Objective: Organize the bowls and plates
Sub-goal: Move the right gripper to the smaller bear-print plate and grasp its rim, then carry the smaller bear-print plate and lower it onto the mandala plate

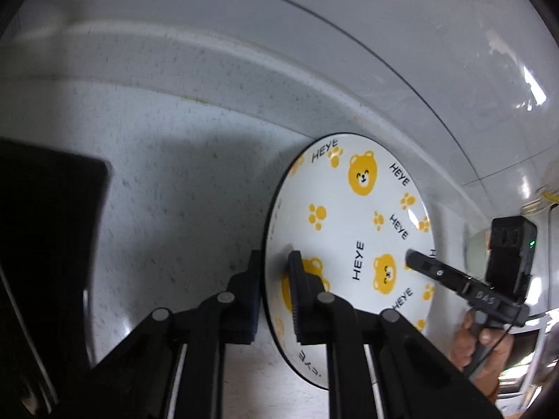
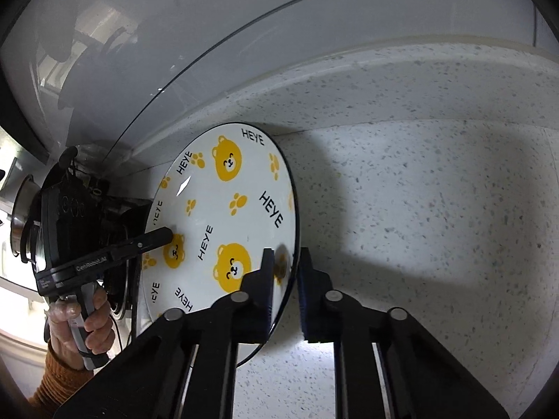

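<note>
Plate: a white plate [image 1: 353,244] [image 2: 223,223] with a thin dark rim, printed with yellow bear faces, yellow paw marks and the black word HEYE. It stands on its edge, almost upright, over the speckled counter and near the back ledge. Both claws hold it, one at each side of the rim.

Left claw: the left gripper [image 1: 276,279] pinches the near edge of the plate. One finger [image 1: 300,293] lies on the printed face, the other finger is behind the plate on the plain back side. In the right wrist view this same gripper [image 2: 164,235] comes in from the left of the plate, and its tip touches the printed face near a small bear.

Right claw: the right gripper [image 2: 284,276] has the plate rim between its two fingers. The finger [image 2: 263,286] on the printed face touches the plate. At the other finger, on the back side, a thin gap shows, so I cannot tell if the pinch is tight. In the left wrist view it [image 1: 415,262] reaches onto the plate from the right.

Hands: a hand [image 1: 482,345] holds the handle of the right gripper; another hand [image 2: 80,321], with an orange sleeve, holds the handle of the left gripper.

Counter: a light speckled stone counter [image 2: 436,216] [image 1: 167,188] lies behind and under the plate, with a raised ledge behind the plate.

Wall: a glossy pale wall [image 2: 244,7] rises behind the plate above the ledge.
</note>
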### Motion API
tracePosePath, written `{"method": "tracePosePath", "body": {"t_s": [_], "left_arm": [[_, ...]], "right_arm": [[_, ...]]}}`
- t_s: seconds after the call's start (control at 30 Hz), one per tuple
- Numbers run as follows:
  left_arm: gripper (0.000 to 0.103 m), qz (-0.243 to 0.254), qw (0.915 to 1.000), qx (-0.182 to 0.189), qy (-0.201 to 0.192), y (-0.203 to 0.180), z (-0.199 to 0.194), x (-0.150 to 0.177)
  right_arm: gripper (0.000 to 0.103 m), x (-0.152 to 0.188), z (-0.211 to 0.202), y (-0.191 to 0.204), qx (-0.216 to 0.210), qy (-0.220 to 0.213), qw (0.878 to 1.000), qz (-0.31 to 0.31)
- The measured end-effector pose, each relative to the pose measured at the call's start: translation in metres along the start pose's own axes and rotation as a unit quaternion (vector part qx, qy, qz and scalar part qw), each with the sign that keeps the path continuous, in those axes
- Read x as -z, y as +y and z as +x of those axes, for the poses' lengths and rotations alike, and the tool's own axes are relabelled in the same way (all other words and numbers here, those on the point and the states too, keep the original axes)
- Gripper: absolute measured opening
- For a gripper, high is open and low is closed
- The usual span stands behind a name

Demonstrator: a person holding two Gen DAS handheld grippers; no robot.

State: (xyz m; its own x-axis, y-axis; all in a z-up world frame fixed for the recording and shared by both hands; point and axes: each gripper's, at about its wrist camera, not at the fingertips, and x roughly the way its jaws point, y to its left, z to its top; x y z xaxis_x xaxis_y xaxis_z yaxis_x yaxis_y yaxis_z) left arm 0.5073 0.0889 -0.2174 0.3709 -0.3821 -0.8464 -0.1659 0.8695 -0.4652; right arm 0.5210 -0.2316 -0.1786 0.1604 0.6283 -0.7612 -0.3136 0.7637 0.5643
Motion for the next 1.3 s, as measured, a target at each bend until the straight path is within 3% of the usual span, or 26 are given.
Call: {"method": "tracePosePath", "body": {"t_s": [0.4,0.57,0.77,0.9,1.13,1.3], "left_arm": [[0.013,0.028,0.9996,0.006,-0.008,-0.030,-0.015,0.031],[0.013,0.042,0.9986,0.025,-0.019,-0.047,-0.046,0.062],[0.013,0.071,0.9956,0.053,-0.029,-0.059,-0.096,0.121],[0.012,0.082,0.9942,0.064,-0.028,-0.049,-0.132,0.163],[0.012,0.092,0.9944,0.051,-0.015,0.017,-0.200,0.240],[0.012,0.082,0.9960,0.036,0.001,0.047,-0.198,0.270]], "right_arm": [[0.011,0.031,-0.036,0.002,0.018,-0.018,1.000,0.002],[0.011,0.061,-0.072,0.017,0.027,-0.039,0.999,-0.002],[0.011,0.119,-0.119,0.048,0.045,-0.071,0.996,0.003],[0.011,0.168,-0.135,0.078,0.055,-0.084,0.995,0.002],[0.011,0.248,-0.123,0.132,0.051,-0.080,0.995,0.010],[0.011,0.277,-0.089,0.148,0.050,-0.060,0.996,0.035]]}}
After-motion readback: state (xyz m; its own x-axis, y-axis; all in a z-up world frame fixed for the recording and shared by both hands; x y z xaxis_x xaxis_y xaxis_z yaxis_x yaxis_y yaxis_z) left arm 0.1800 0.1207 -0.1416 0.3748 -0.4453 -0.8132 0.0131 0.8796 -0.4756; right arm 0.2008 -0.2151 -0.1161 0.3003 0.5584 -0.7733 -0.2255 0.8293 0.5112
